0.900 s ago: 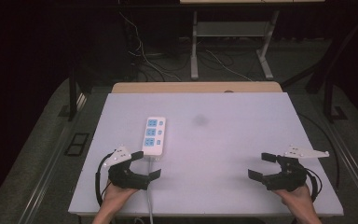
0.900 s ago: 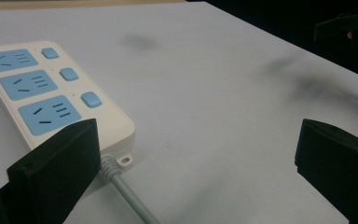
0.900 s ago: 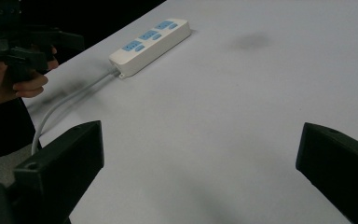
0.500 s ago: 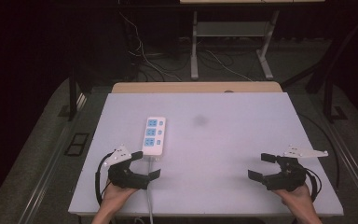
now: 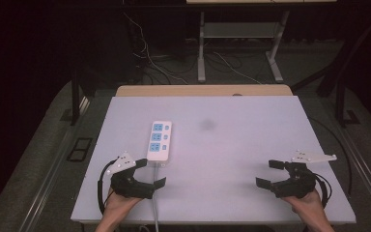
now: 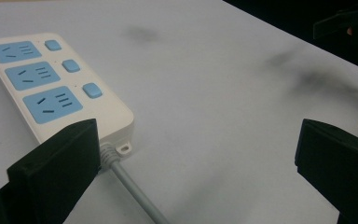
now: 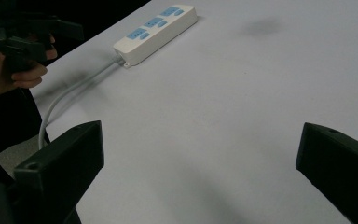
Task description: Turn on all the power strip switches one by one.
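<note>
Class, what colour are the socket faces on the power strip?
Light blue, on the white power strip; clearest in the left gripper view.

Your bench (image 5: 251, 159) lies open across the centre and right of the high view. The one obstacle is the power strip (image 5: 159, 140) at left of centre, with its grey cord (image 5: 154, 212) running to the bottom edge beside your left gripper (image 5: 150, 172).

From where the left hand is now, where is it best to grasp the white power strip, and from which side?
Probably the power strip across its narrow width, at the near end by the grey cable. It lies flat with its length pointing away, and the open left hand-held gripper is just before that end, so come from above.
</note>
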Tool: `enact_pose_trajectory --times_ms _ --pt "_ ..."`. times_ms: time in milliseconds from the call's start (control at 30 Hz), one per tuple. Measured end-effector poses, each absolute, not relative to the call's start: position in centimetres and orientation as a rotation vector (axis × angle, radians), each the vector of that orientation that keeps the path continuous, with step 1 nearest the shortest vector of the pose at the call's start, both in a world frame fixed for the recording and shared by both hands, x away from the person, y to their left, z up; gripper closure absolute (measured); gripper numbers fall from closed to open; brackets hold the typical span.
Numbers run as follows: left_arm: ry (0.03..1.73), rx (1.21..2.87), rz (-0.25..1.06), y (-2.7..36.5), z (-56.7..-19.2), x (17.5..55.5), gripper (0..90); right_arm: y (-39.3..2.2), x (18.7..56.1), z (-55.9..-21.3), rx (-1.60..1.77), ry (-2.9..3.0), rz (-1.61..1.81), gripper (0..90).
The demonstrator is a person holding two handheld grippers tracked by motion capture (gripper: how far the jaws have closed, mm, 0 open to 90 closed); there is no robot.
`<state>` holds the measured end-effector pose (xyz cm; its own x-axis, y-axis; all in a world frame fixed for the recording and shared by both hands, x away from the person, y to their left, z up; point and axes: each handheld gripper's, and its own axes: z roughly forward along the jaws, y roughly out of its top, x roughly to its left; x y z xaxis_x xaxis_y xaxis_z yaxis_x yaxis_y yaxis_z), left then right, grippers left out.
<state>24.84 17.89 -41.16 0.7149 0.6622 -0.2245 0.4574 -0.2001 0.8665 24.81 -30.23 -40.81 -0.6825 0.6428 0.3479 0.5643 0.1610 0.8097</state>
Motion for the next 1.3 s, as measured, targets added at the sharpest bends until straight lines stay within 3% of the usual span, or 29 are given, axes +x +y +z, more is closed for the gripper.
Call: enact_pose_trajectory --times_ms 1300 --pt "0.858 1.971 0.182 18.5 -37.6 27.9 0.0 -30.1 24.5 -41.2 1.220 2.344 1.536 0.6"
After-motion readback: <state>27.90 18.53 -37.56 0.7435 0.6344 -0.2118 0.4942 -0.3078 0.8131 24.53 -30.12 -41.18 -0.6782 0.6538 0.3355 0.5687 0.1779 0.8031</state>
